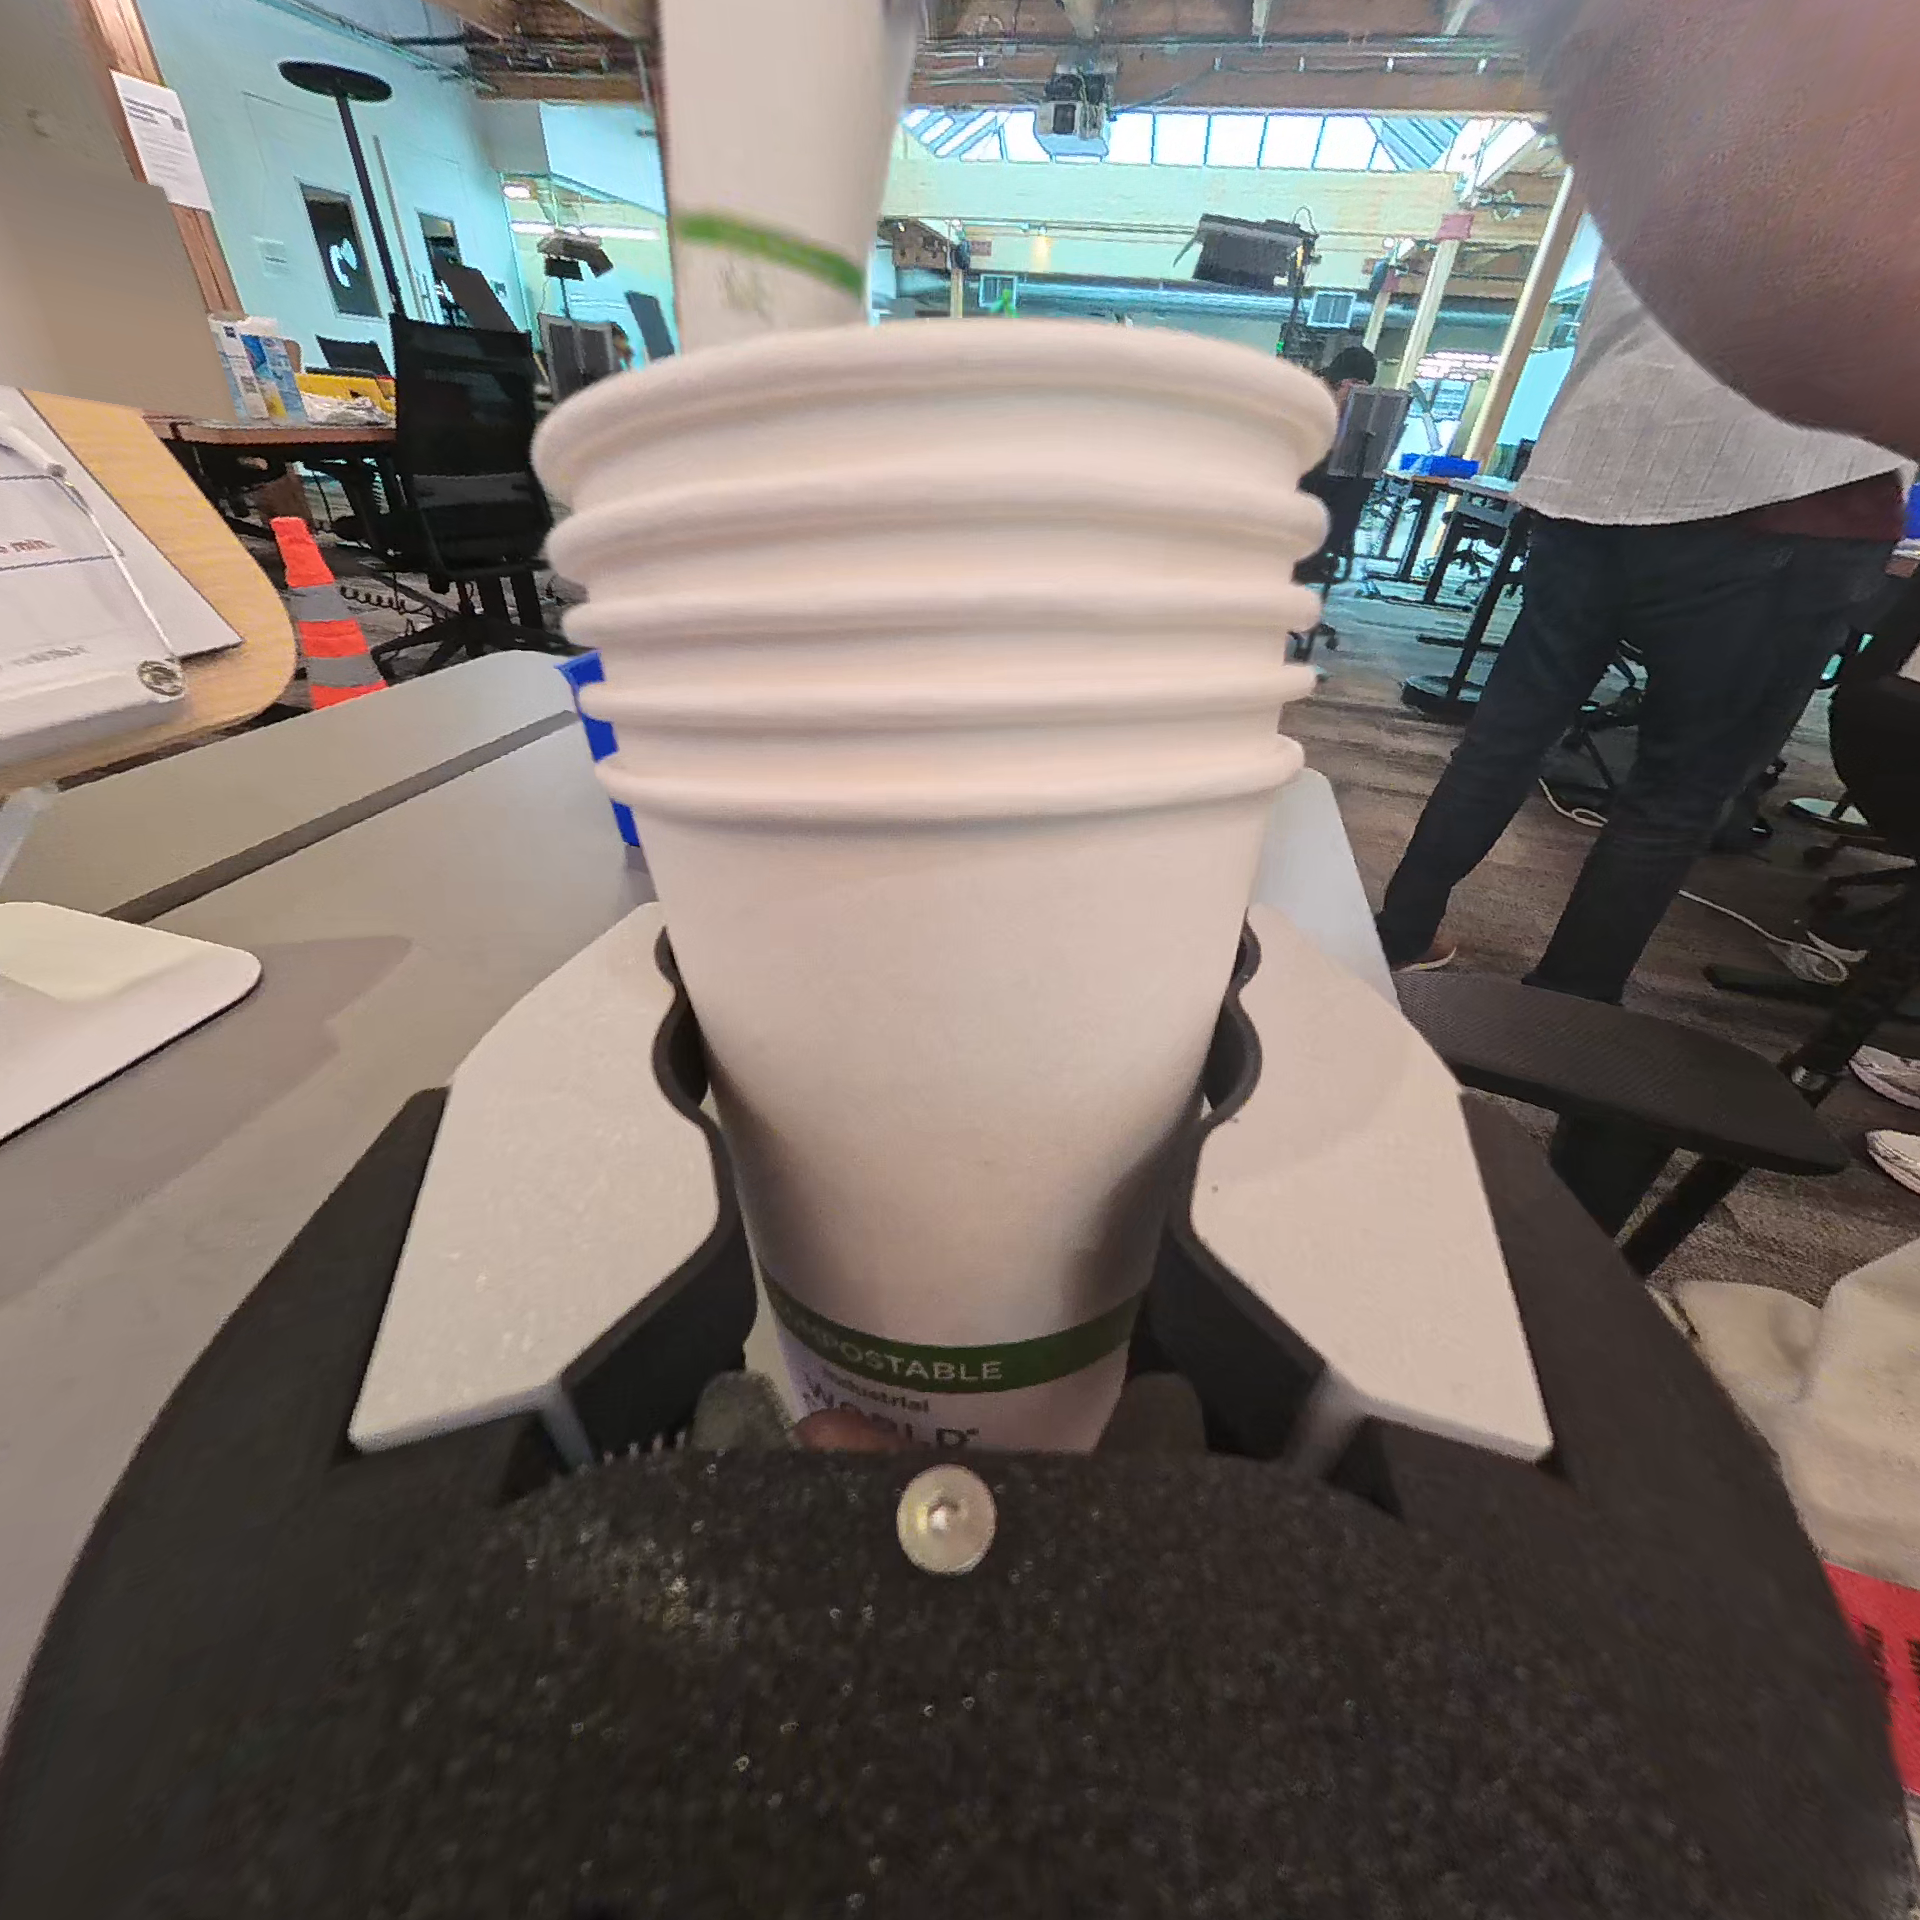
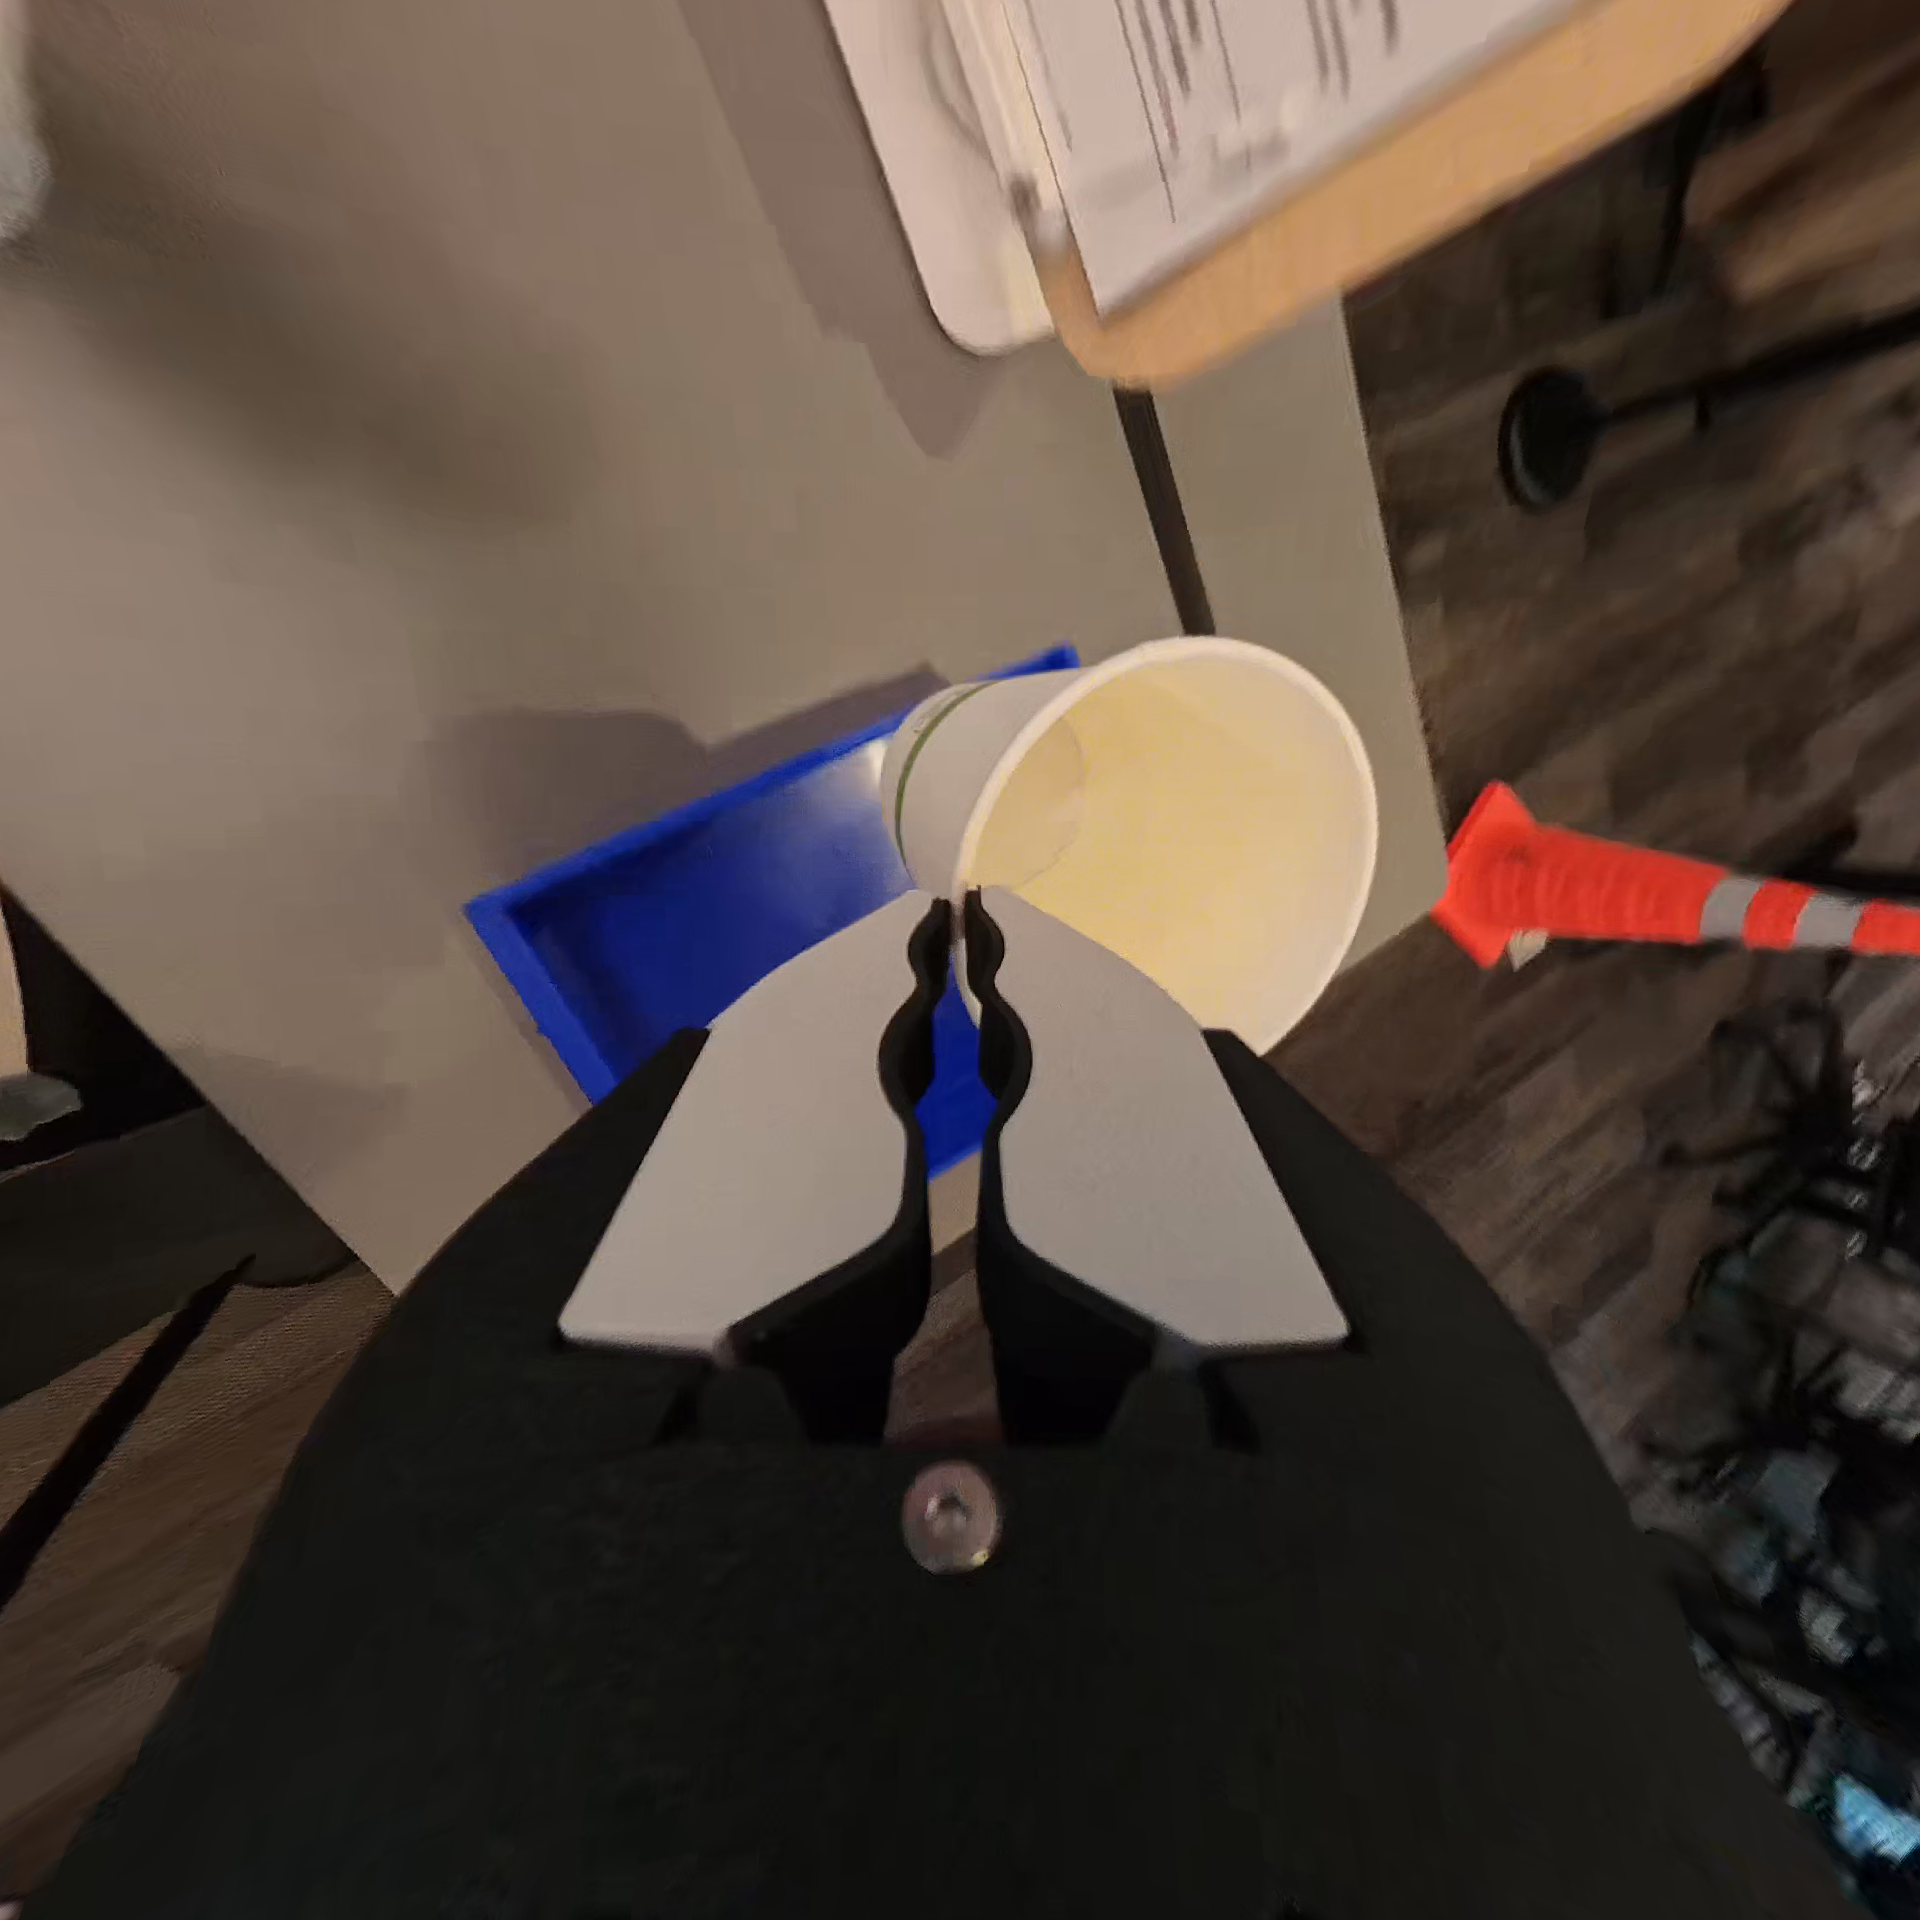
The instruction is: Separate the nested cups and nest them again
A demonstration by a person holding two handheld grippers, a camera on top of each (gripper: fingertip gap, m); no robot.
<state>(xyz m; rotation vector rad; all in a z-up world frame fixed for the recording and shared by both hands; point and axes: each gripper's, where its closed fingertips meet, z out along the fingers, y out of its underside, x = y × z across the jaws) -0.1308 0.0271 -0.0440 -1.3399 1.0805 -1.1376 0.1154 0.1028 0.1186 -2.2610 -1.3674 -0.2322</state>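
Note:
A stack of several nested white paper cups with a green band near the base stands upright in my left gripper, whose jaws are shut on its lower body. A single white cup hangs just above and behind the stack's rim, its bottom pointing down. In the right wrist view, my right gripper is shut on the rim of this single cup, pinching the wall, with the cup's open mouth facing the camera.
A blue bin lies on the grey table below the cup; it also shows behind the stack. An orange cone stands on the floor. A person stands at the right, beside a black chair.

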